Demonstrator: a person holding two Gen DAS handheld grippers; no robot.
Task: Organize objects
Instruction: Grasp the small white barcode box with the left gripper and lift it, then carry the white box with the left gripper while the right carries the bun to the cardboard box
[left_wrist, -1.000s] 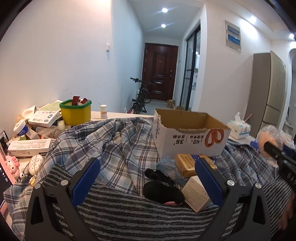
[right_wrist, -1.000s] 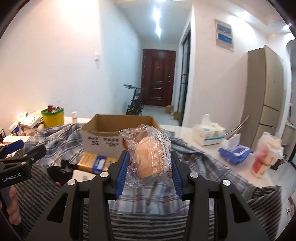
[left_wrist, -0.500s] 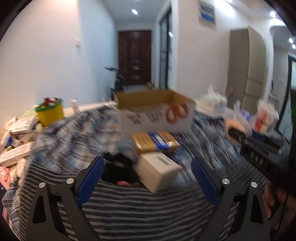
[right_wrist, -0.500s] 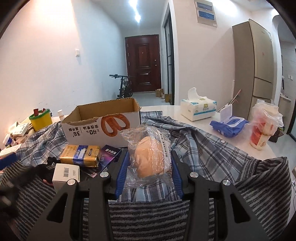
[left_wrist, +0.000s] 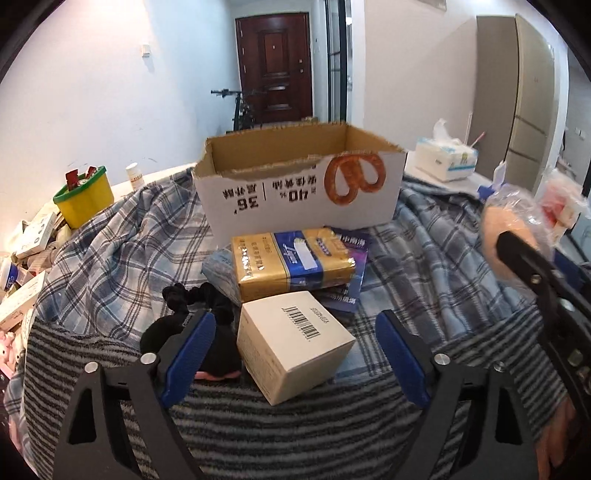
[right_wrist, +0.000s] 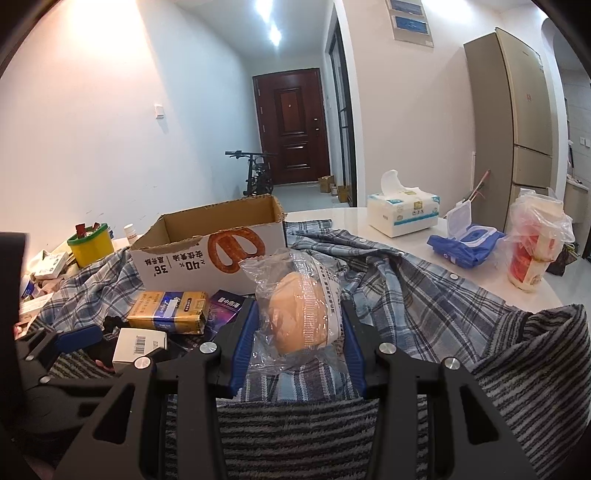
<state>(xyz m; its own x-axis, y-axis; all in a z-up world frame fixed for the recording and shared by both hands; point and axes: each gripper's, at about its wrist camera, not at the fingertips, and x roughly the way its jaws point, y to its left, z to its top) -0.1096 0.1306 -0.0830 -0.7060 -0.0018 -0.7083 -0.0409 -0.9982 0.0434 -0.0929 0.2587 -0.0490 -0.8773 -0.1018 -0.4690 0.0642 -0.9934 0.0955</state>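
A white barcoded box (left_wrist: 295, 343) lies on the striped cloth, between the blue pads of my left gripper (left_wrist: 293, 319). Its jaws are closing, and a gap still shows on both sides of the box. Beside the left pad is a black fabric item (left_wrist: 199, 299). Behind the box lie a gold-and-blue pack (left_wrist: 291, 262) and a purple pack (left_wrist: 352, 273), then an open cardboard box (left_wrist: 295, 199). My right gripper (right_wrist: 299, 306) is shut on a bagged bun (right_wrist: 295, 317), held above the plaid shirt in front of the cardboard box (right_wrist: 207, 258).
A yellow tub (left_wrist: 83, 201) and several small boxes (left_wrist: 29, 236) crowd the left side. On the white table at the right stand a tissue pack (right_wrist: 402, 214), a blue wipes pack (right_wrist: 465, 247) and a bagged red-and-white item (right_wrist: 535, 247). A plaid shirt (left_wrist: 122, 251) and striped cloth (left_wrist: 295, 424) cover the table.
My left gripper has swung right and down over the white box, and its jaws have narrowed around it. The right gripper has tilted slightly lower, still holding the bun.
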